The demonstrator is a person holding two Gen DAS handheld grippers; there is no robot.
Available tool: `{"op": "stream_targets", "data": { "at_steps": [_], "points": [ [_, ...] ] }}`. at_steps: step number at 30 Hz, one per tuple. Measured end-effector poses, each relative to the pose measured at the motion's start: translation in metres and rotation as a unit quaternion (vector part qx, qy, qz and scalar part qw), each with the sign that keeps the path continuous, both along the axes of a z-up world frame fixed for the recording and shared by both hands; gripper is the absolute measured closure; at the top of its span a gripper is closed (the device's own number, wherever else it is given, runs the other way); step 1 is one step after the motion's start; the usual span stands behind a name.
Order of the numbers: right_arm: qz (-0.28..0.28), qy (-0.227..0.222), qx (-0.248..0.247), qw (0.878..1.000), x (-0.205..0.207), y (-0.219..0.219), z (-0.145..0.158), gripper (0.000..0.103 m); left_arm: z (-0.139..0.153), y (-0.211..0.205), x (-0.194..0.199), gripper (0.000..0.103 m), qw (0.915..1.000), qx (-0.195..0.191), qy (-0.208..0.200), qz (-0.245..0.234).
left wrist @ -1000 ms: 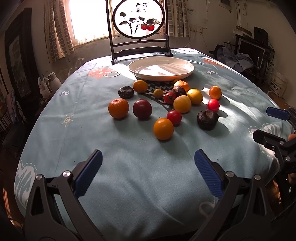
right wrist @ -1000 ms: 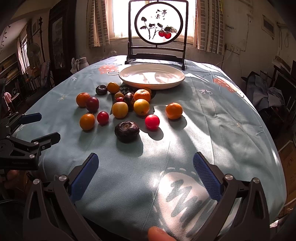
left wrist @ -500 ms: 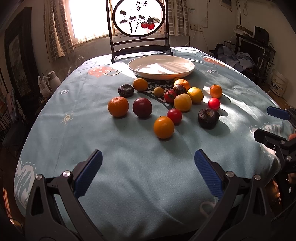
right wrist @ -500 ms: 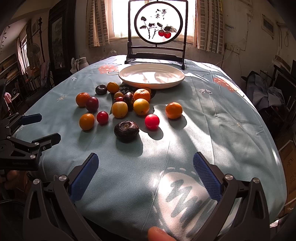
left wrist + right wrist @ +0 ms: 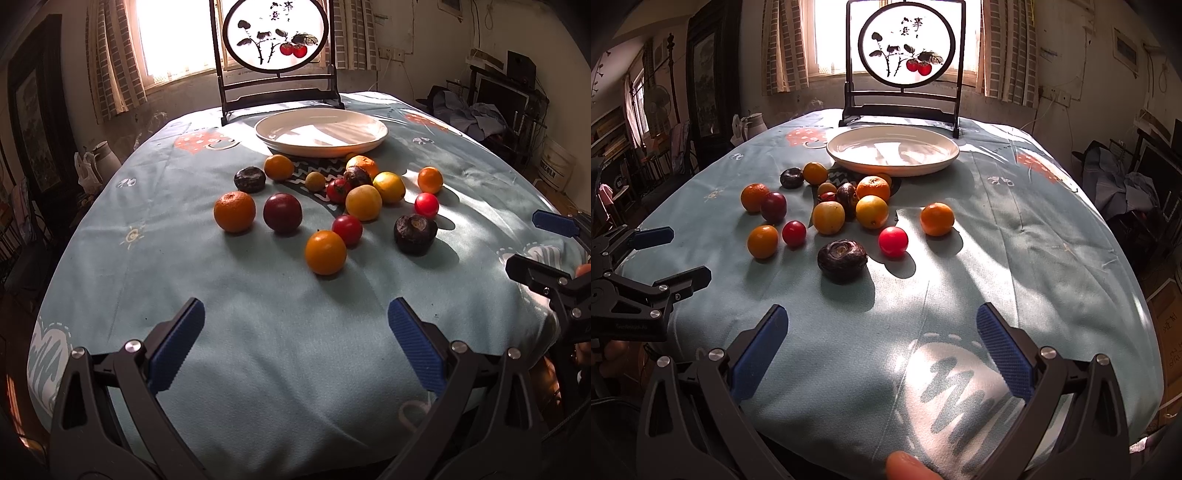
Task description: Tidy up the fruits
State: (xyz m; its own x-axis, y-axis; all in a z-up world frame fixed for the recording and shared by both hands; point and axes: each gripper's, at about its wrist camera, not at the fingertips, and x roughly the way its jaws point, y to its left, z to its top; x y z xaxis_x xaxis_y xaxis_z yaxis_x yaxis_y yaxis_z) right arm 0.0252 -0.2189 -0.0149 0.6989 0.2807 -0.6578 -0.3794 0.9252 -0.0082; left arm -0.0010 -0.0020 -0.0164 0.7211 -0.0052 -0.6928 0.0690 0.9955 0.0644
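The big round bench point(image 5: 122, 280) with its blue cloth holds everything. At 12 o'clock sits the white plate point(image 5: 321, 131), with nothing in it. The fruits point(image 5: 325, 252) lie loose in a bunch just in front of the plate, toward 6 o'clock. I think no fruit is picked yet, so this is the start. The left gripper point(image 5: 295, 343) and right gripper point(image 5: 881, 343) both hang low with jaws wide open, holding nothing. Next, one should reach to a near fruit and close softly
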Motion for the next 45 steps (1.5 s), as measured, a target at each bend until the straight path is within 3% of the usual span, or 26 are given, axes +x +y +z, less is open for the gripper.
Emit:
{"op": "stream_targets", "data": {
  "at_steps": [17,26,28,30,32,41,43,45],
  "points": [
    [0.018,0.002,0.002,1.0,0.005,0.008,-0.007,0.001,-0.006,0.004,0.01,0.002,0.9998,-0.005,0.018,0.001],
    [0.019,0.045,0.032,0.998,0.031,0.015,-0.022,0.001,-0.018,0.025,0.022,0.002,0.9992,-0.024,0.03,0.009],
    [0.02,0.055,0.052,0.997,0.04,0.016,-0.024,0.008,-0.021,0.029,0.025,0.002,0.999,-0.029,0.032,0.01],
    [0.031,0.076,0.064,0.995,0.049,0.02,-0.028,0.02,-0.023,0.034,0.028,0.002,0.9987,-0.038,0.033,0.008],
    [0.046,0.088,0.065,0.993,0.056,0.027,-0.032,0.024,-0.025,0.037,0.03,0.002,0.9983,-0.049,0.033,0.003],
    [0.067,0.096,0.03,0.993,0.082,0.053,-0.039,0.025,-0.03,0.041,0.044,0.002,0.9966,-0.07,0.04,-0.015],
    [0.072,0.099,0.022,0.992,0.086,0.057,-0.042,0.03,-0.031,0.04,0.046,0.002,0.9966,-0.069,0.042,-0.018],
    [0.075,0.098,0.014,0.992,0.088,0.06,-0.045,0.041,-0.032,0.039,0.048,0.002,0.9966,-0.066,0.044,-0.02]
  ]
}}
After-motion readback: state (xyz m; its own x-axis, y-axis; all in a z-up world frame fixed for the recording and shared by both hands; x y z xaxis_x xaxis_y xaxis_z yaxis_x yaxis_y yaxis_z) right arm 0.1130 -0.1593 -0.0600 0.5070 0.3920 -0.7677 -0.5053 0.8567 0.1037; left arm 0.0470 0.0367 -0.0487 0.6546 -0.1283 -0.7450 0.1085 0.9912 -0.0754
